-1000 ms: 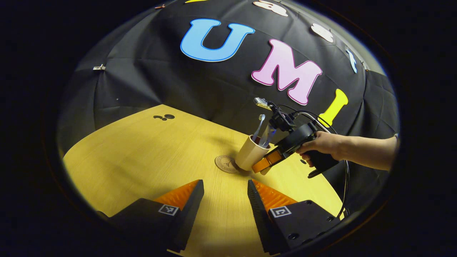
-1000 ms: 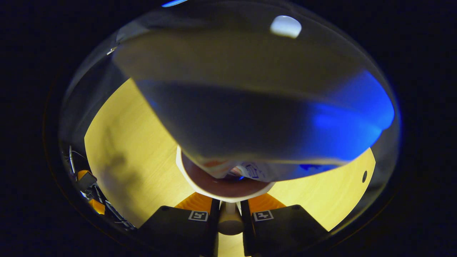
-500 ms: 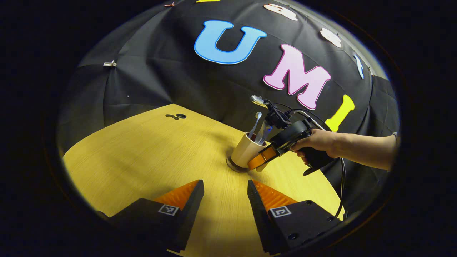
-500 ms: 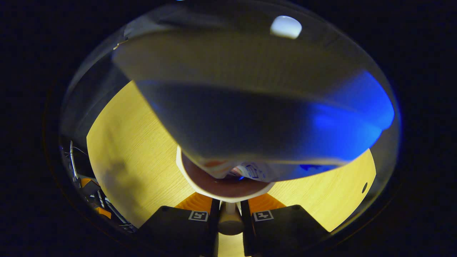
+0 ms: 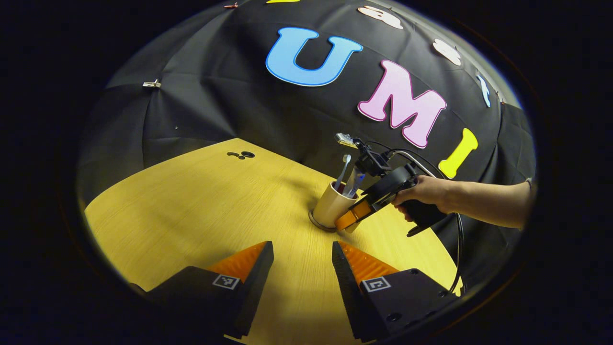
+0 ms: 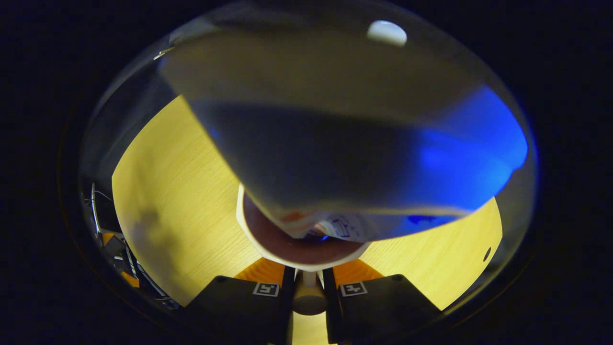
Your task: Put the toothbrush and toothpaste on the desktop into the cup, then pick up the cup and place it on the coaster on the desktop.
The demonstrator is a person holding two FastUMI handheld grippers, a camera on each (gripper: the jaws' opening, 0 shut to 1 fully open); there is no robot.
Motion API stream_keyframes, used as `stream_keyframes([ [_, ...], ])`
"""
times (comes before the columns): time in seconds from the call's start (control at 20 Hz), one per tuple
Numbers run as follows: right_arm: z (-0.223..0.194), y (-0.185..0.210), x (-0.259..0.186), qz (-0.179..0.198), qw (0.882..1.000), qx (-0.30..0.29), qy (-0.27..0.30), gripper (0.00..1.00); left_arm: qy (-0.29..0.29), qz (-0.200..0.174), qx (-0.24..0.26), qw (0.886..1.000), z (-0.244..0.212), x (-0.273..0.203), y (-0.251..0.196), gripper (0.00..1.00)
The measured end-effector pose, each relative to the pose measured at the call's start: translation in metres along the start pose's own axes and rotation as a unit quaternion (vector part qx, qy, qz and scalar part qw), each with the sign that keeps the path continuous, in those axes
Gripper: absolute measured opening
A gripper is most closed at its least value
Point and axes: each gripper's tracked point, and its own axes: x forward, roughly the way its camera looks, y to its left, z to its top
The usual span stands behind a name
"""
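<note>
Currently, the cup (image 5: 330, 208) is seen in the left gripper view standing on the yellow wooden worktop (image 5: 201, 206), tilted a little, with its base on the coaster (image 5: 317, 223), of which just a thin dark edge is visible beneath it. The toothbrush (image 5: 343, 168) is held inside the cup with its white head sticking up above the rim, and the toothpaste (image 5: 353, 181) is leaned beside it in the same cup. The right tongs (image 5: 352, 221) are reached in from the right, carried by a hand (image 5: 424, 191), and are pressed against the lower side of the cup; cables are trailed from the back of that tool. The left tongs (image 5: 302, 261) are shown at the bottom of that view, spread wide with nothing between them, held above the bare worktop and well apart from the cup.

In the right gripper view, the right tongs (image 6: 309, 297) are seen nearly pressed together, pinching the cup's handle (image 6: 309, 297) between both fingers. The cup (image 6: 268, 249) is shown just beyond, its pale rim and dark reddish inside facing the camera. The toothpaste (image 6: 335, 158) is blurred and very close to the lens, and its printed lower end is dipped into the cup's mouth. The toothbrush head (image 6: 386, 32) is glimpsed as a small white patch near the top
</note>
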Motion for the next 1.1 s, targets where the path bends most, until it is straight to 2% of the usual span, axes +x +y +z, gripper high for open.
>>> stream_keyframes([
  [0.05,0.000,0.000,0.000,0.000,1.000,0.001,0.001,0.31,0.000,0.000,0.000,1.000,0.000,-0.001,0.000,0.78],
  [0.1,0.002,-0.001,-0.001,-0.001,1.000,0.001,0.001,0.36,0.000,0.000,0.000,1.000,0.000,-0.001,0.000,0.77],
  [0.15,0.002,-0.001,-0.001,-0.001,1.000,-0.001,0.001,0.32,0.000,-0.001,0.000,1.000,0.001,-0.001,-0.001,0.78],
  [0.25,-0.002,-0.002,-0.003,-0.005,1.000,-0.006,-0.001,0.29,0.000,-0.002,0.001,1.000,0.001,0.000,-0.003,0.77],
  [0.3,-0.002,-0.003,-0.005,-0.006,1.000,-0.009,-0.003,0.34,0.000,-0.002,0.002,1.000,0.001,0.000,-0.004,0.77],
  [0.55,0.003,-0.007,-0.023,-0.002,1.000,-0.007,-0.025,0.39,-0.002,-0.004,0.007,1.000,0.005,-0.003,-0.008,0.78],
  [0.8,0.010,-0.008,-0.055,0.009,0.998,0.009,-0.060,0.41,-0.002,-0.015,0.017,1.000,0.011,-0.004,-0.020,0.78],
  [1.1,0.008,-0.015,-0.109,-0.001,0.994,0.013,-0.107,0.41,-0.003,-0.044,0.031,0.999,0.023,-0.004,-0.046,0.78],
])
